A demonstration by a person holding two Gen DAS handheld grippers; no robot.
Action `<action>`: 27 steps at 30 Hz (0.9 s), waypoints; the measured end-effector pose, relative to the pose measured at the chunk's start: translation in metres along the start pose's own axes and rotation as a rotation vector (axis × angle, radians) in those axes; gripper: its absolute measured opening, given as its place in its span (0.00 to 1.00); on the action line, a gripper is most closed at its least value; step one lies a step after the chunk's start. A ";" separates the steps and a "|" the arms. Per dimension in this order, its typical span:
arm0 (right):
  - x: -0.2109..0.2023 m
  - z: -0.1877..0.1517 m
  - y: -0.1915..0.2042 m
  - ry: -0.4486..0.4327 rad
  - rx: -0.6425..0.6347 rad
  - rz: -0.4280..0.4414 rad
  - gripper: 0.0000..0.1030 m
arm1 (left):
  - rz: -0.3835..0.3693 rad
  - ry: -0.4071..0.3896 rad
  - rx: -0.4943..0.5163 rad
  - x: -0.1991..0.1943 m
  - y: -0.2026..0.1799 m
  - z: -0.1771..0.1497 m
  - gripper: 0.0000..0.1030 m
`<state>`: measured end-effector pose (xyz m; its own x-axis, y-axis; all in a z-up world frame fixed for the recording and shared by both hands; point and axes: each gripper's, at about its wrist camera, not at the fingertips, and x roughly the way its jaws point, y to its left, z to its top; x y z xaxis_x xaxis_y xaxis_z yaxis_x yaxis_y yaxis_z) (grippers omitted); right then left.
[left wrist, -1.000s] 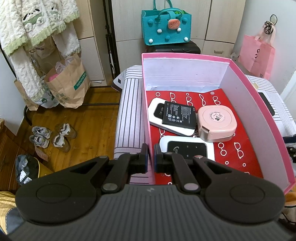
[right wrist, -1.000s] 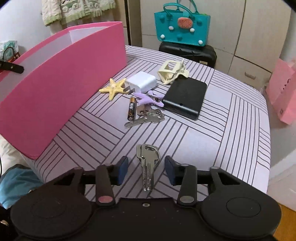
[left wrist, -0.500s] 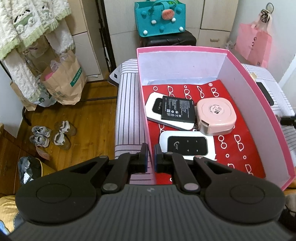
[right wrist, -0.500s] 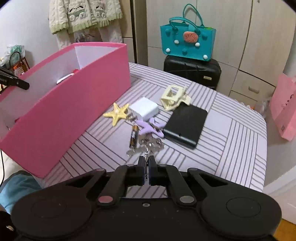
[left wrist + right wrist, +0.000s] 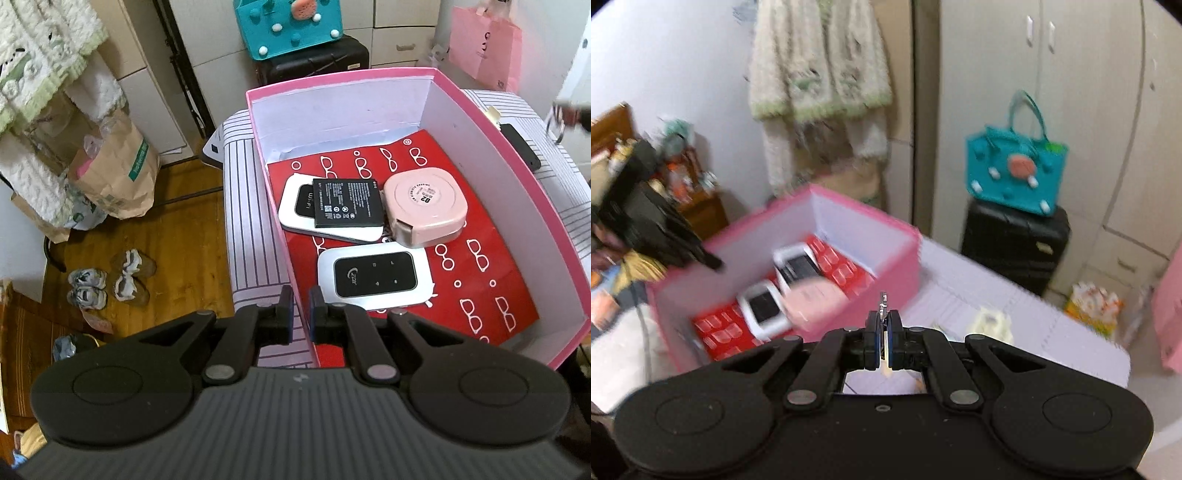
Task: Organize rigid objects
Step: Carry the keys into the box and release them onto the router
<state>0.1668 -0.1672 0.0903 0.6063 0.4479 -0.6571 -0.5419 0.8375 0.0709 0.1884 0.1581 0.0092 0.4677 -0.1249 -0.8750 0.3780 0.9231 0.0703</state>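
Observation:
The pink box (image 5: 532,177) with a red glasses-print floor holds two white wifi routers (image 5: 373,278), a black battery (image 5: 347,203) and a pink tape measure (image 5: 424,206). My left gripper (image 5: 301,310) is shut on the box's near-left wall. My right gripper (image 5: 884,339) is shut on the keys (image 5: 883,304), held in the air beside the box's (image 5: 864,236) right wall; it also shows blurred in the left wrist view (image 5: 569,112), key ring hanging. The right wrist view is motion-blurred.
A black device (image 5: 521,144) and a cream hair clip (image 5: 990,323) lie on the striped table (image 5: 247,221) right of the box. A teal bag on a black suitcase (image 5: 1015,247) stands behind. Paper bags and shoes sit on the wood floor at left.
My right gripper closed on the keys, lifted them off the table and swung left toward the box. My left gripper kept its hold on the box wall, which shifted slightly.

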 end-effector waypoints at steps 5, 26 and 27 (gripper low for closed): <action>-0.001 0.029 0.027 -0.021 -0.047 0.120 0.05 | -0.008 -0.012 -0.004 0.000 0.002 -0.001 0.07; 0.143 0.020 0.092 0.170 -0.146 0.321 0.05 | 0.007 -0.057 -0.051 -0.003 0.001 -0.007 0.06; 0.147 0.019 0.095 0.178 -0.159 0.319 0.05 | 0.011 -0.057 -0.049 -0.003 0.000 -0.007 0.06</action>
<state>0.2159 -0.0155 0.0146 0.2902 0.6042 -0.7421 -0.7786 0.6000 0.1841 0.1812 0.1614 0.0086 0.5172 -0.1342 -0.8453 0.3335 0.9412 0.0546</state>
